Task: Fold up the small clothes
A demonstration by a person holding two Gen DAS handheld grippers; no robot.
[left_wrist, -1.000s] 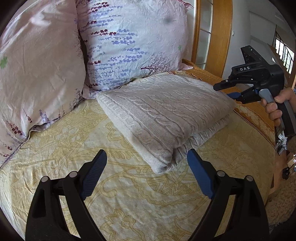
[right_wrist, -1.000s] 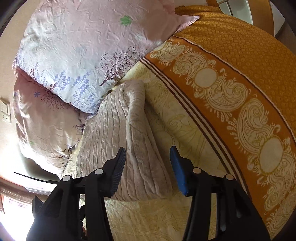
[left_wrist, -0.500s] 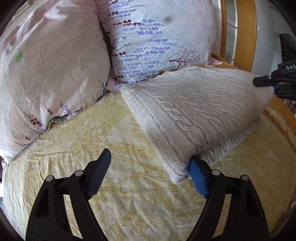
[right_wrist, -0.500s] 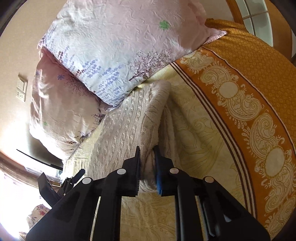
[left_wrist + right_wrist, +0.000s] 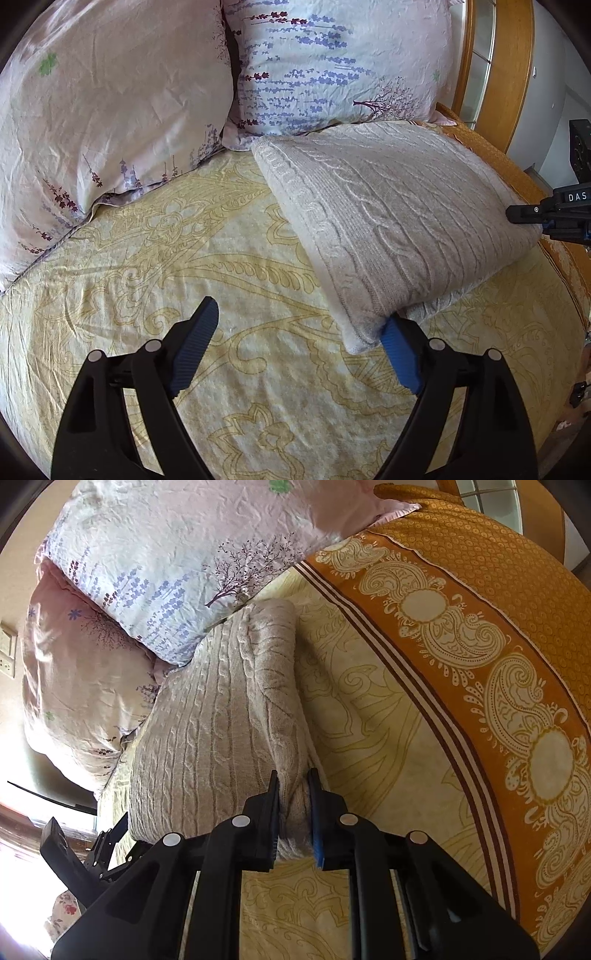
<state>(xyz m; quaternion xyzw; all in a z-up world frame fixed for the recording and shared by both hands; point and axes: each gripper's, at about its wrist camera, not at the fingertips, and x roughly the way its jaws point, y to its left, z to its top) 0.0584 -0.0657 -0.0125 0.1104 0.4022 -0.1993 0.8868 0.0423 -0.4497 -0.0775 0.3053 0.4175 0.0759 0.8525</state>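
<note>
**Right claw pinches the folded knit; left claw spread at its near corner**

Right claw (image 5: 293, 812) is clenched on the near end of the folded sweater (image 5: 221, 731), its two pads squeezing a bunched ridge of the grey cable knit between them. From the left wrist view the same right claw (image 5: 517, 214) shows at the sweater's (image 5: 399, 221) far right corner, tip against the fabric.

Left claw (image 5: 299, 350) stands spread wide and its jaws are opening a little. Its right blue pad (image 5: 400, 354) touches the sweater's near corner and sits partly under the fold, while the left pad (image 5: 194, 350) hangs over bare bedspread, well apart from the cloth. Nothing is squeezed between them.

Lying on the yellow patterned bedspread (image 5: 221, 277), the sweater is folded into a thick rectangle, with a lower layer peeking out along its near right edge. It sits toward the head of the bed and close to the bed's right side, where the spread turns to an orange paisley border (image 5: 480, 646).

Beyond the sweater, two pillows lean at the head of the bed. One pale pink pillow (image 5: 110, 103) stands to the left; a second pillow printed with purple flowers (image 5: 332, 62) stands just behind the sweater, its lower edge touching the sweater's far side. Behind that, at the bed's far right corner, a wooden frame with glass panes (image 5: 495, 62) rises.
</note>
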